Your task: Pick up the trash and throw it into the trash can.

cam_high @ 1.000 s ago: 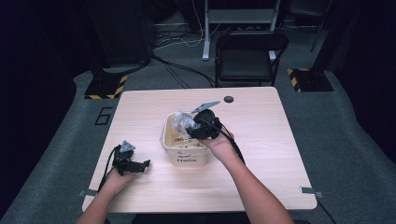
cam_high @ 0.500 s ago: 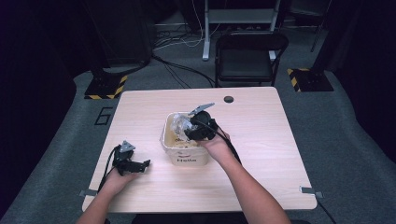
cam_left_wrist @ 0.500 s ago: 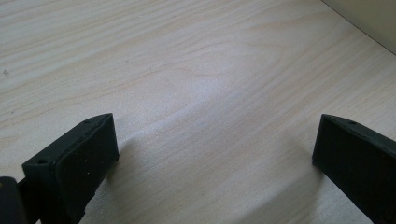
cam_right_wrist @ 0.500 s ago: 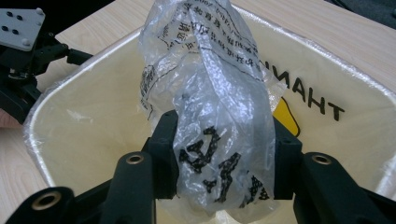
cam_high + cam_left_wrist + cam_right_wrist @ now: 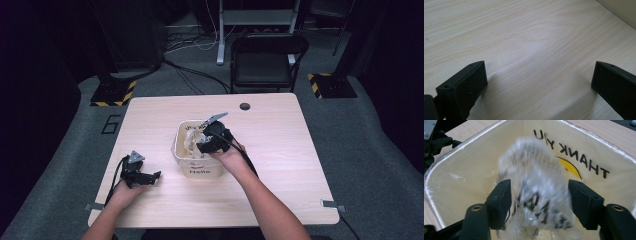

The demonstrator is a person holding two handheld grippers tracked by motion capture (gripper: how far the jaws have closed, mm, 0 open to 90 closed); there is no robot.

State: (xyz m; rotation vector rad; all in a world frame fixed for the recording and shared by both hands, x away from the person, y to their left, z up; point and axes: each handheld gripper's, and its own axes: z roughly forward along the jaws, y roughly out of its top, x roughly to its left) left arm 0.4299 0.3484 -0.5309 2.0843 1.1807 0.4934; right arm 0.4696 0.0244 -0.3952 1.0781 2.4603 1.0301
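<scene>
right gripper (image 5: 537,195) is over the cream bin (image 5: 181,156), which sits near the middle of the tabletop (image 5: 280,150), a bit toward the near edge. its jaws are apart, w/ a crumpled clear plastic bag (image 5: 536,192) between them. the bag looks blurred, so can't tell if the pads touch it yet. the bag is inside the bin, bunched up and poking above the rim.

to do this step well, imo: close on the thick bunched part, not a loose flap, keep the jaws clear of the bin's liner and wall, and squeeze slowly so the film doesn't slip out.

bag's long axis runs roughly up-down out of the bin, top end leaning toward the far wall w/ the "thank you" print.

left gripper (image 5: 137,172) rests near the near-left corner, jaws wide apart over bare wood, nothing between them.
</scene>
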